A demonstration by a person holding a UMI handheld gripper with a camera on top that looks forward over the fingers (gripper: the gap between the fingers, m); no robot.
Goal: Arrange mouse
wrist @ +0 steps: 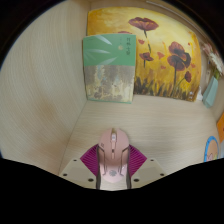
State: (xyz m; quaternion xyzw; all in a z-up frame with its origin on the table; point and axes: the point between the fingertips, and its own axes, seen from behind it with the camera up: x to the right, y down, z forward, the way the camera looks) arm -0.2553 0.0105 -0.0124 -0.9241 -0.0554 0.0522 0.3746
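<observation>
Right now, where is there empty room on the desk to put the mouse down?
The claw holds the pink mouse. Bare desk lies just ahead, between the mouse and the green book. Farther back it is crowded: the book sits against the flower picture.

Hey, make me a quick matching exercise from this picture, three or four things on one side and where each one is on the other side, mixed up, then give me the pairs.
Things
1. mouse
2. booklet
3. flower picture
4. finger pads

Places
A. beyond the fingers, lying on the desk with its green cover up
B. between the gripper fingers, held by both
C. at the far side of the desk, beside the booklet, yellow with dark red flowers
D. pressed against either flank of the mouse

Pairs: 1-B, 2-A, 3-C, 4-D
</observation>
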